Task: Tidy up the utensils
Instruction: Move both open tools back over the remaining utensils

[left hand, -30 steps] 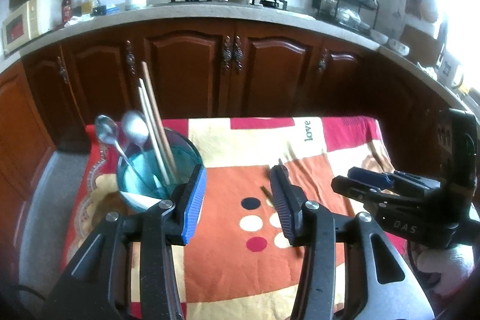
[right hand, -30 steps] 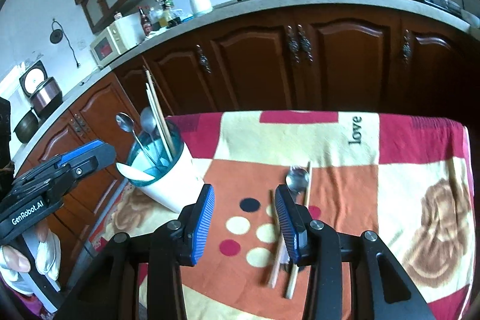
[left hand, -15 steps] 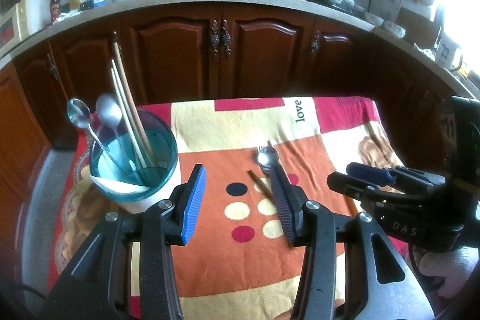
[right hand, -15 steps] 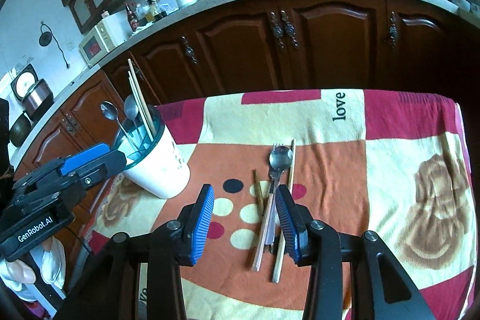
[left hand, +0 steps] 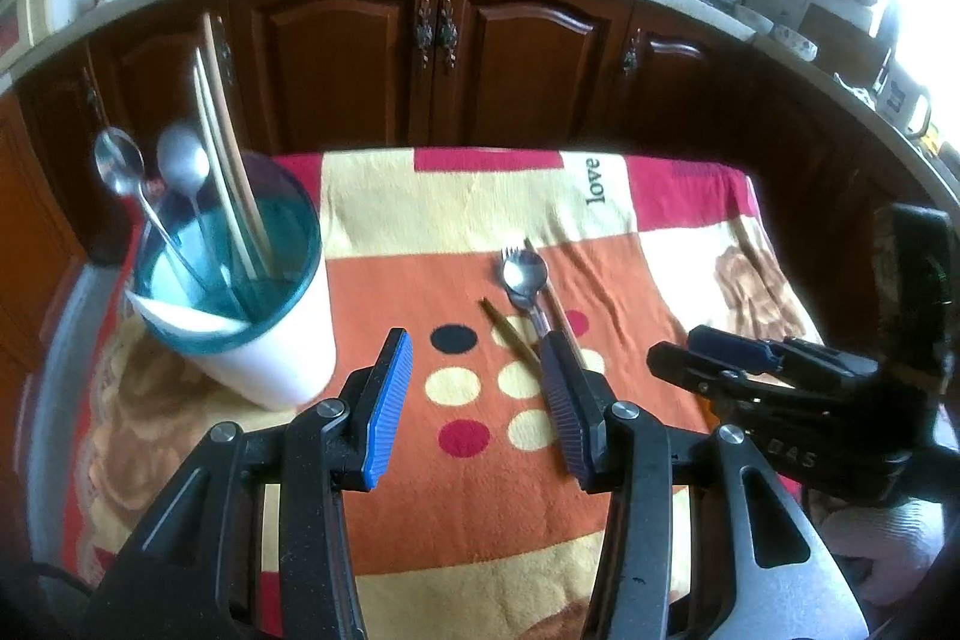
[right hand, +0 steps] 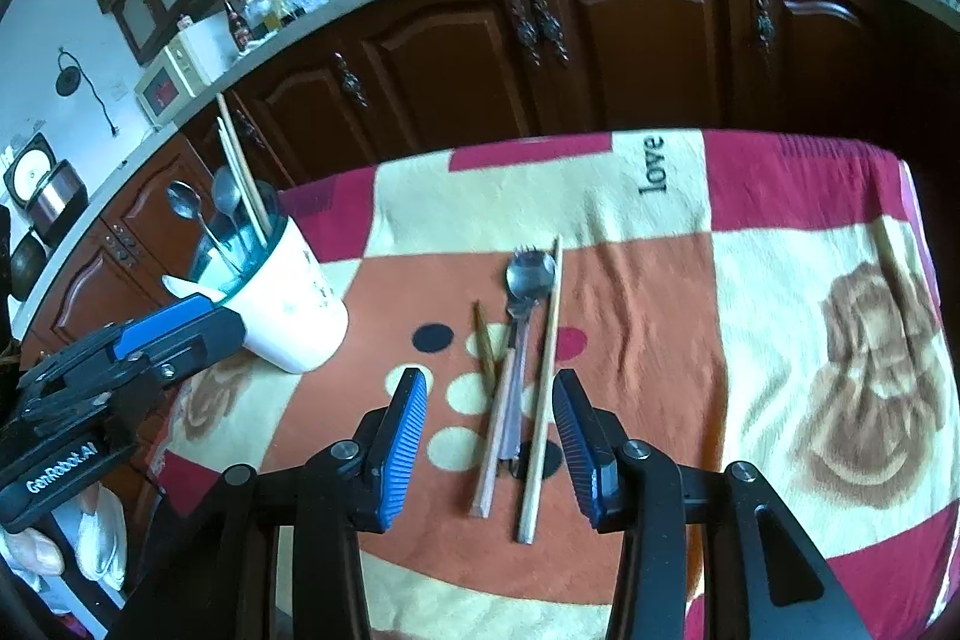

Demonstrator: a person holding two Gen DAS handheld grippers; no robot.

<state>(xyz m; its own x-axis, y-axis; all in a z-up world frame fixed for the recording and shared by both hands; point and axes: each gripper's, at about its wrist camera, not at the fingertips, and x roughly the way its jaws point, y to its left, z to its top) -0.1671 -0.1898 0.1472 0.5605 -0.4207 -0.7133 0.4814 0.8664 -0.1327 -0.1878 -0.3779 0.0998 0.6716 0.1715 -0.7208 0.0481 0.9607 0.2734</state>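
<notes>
A metal spoon [right hand: 528,274] lies on a fork on the patterned cloth, with two pale chopsticks [right hand: 543,400] and a short dark stick [right hand: 483,340] beside it. My right gripper [right hand: 489,379] hovers open just in front of them, with nothing between its pads. At the left stands a white cup with a teal rim [left hand: 270,352] [right hand: 300,316], holding two metal spoons, chopsticks and a white spoon. My left gripper [left hand: 474,340] is open and empty, right of the cup and short of the spoon [left hand: 523,274]. Each gripper shows in the other's view: left gripper [right hand: 228,328], right gripper [left hand: 678,364].
The cloth [left hand: 420,220] covers a small table whose far edge drops off before dark wooden cabinets [left hand: 510,58]. A counter with a pot and a wok runs behind. A white-gloved hand [left hand: 888,532] holds the right gripper at the lower right.
Both grippers have come down toward the table and tipped further down. The loose utensils and the cup now sit lower and larger in both views. The jaws look unchanged.
</notes>
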